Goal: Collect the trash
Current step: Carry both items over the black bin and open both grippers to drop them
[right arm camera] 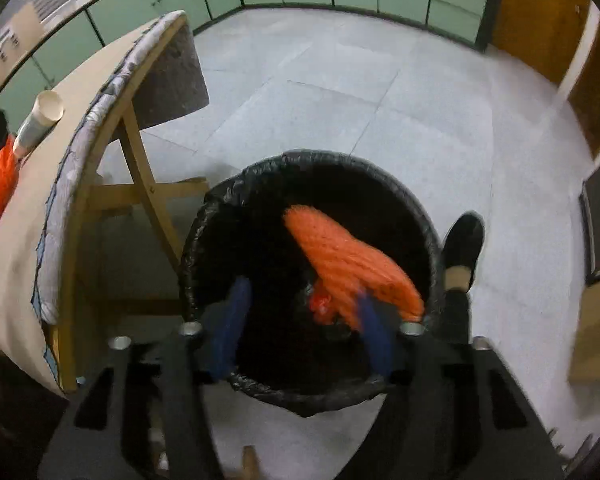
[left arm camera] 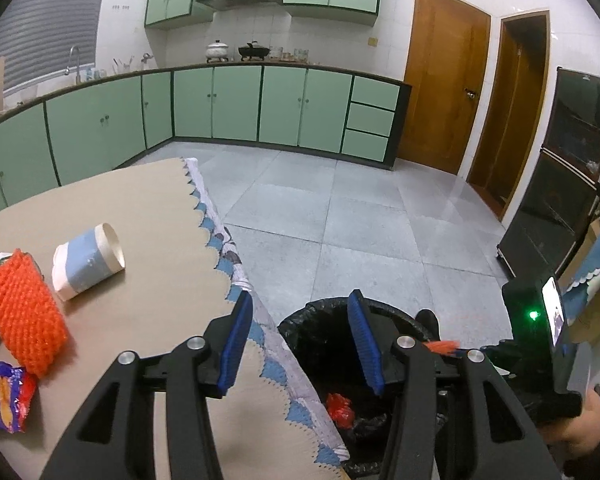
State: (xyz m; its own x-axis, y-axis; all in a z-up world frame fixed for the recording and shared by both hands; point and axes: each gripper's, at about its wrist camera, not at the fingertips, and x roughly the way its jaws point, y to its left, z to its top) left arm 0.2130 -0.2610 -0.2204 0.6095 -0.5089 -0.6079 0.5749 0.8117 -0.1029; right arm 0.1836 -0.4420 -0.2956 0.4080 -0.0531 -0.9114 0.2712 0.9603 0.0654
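My left gripper (left arm camera: 300, 300) hangs open and empty over the table's edge and the black-lined trash bin (left arm camera: 300, 320). On the table lie an orange foam net (left arm camera: 24, 312), a tipped paper cup (left arm camera: 88, 260) and a purple snack wrapper (left arm camera: 4, 396). A red wrapper (left arm camera: 340, 410) sits in the bin. In the right wrist view my right gripper (right arm camera: 302, 292) points down into the bin (right arm camera: 204, 240), its blue fingers apart. A second orange foam net (right arm camera: 348, 264), blurred, lies inside the bin past the right finger, with no pad pressing on it. The red wrapper (right arm camera: 320, 304) is beside it.
The table (right arm camera: 20, 280) stands left of the bin on wooden legs (right arm camera: 140, 176), with a patterned cloth hem. A person's black shoe (right arm camera: 464, 240) is right of the bin. Green cabinets (left arm camera: 236, 104), wooden doors (left arm camera: 440, 80) and a dark cabinet (left arm camera: 560, 200) line the tiled floor.
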